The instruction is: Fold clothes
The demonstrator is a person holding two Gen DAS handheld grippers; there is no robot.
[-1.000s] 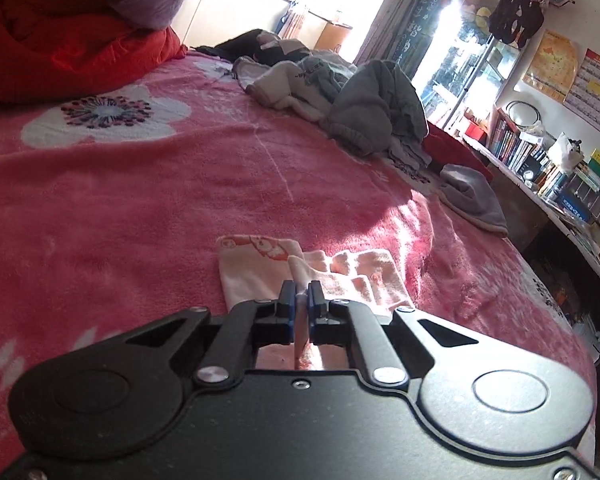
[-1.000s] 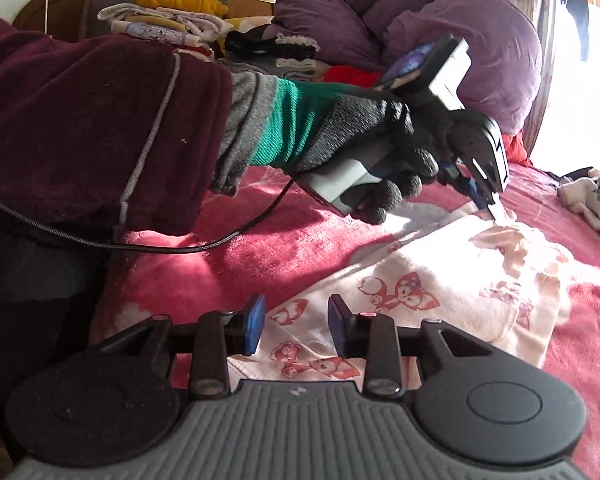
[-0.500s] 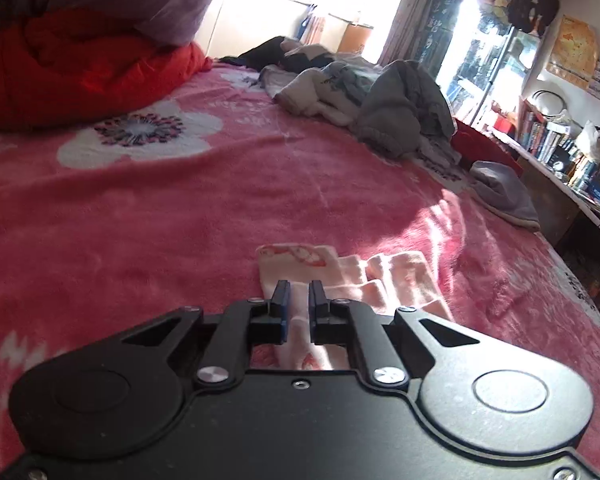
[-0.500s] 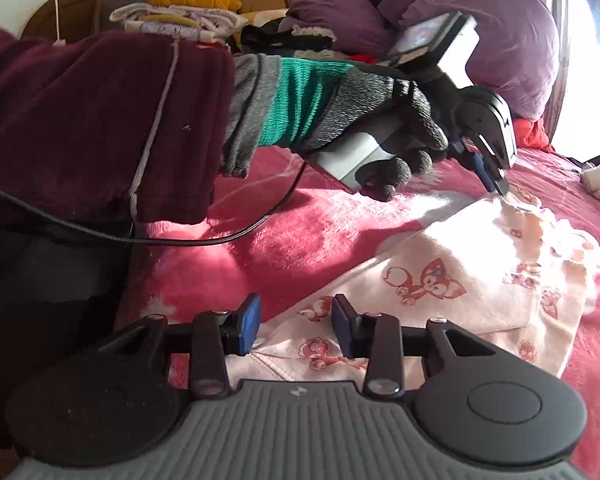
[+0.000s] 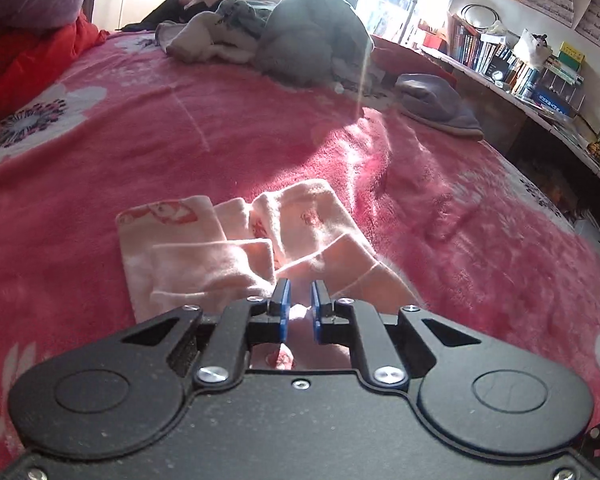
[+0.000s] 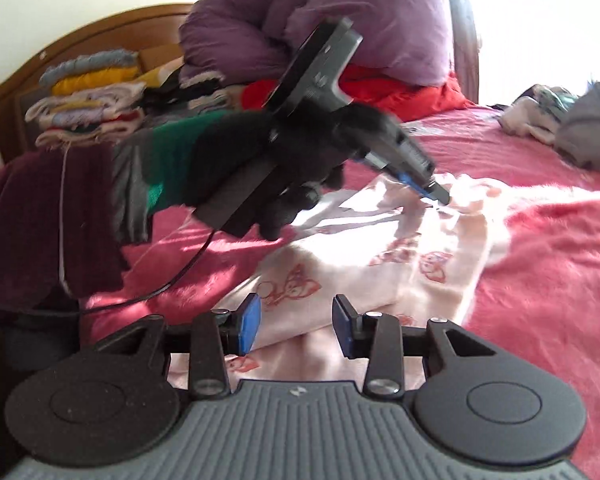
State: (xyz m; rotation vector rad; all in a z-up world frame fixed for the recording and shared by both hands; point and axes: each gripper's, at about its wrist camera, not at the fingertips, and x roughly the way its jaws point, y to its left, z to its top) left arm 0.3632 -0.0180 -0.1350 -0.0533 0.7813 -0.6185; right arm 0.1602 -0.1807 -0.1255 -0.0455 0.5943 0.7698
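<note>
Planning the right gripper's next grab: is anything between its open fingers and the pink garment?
Nothing visible. The right gripper is open with the pink printed garment directly ahead on the red blanket. The left gripper works the garment's far edge, off that path.

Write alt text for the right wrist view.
The right tongs stand open just above the near edge of a pale pink printed garment spread on a red blanket. Beyond, a gloved hand holds the left tongs down at the garment's far edge. Folded clothes are stacked by the headboard.
</note>
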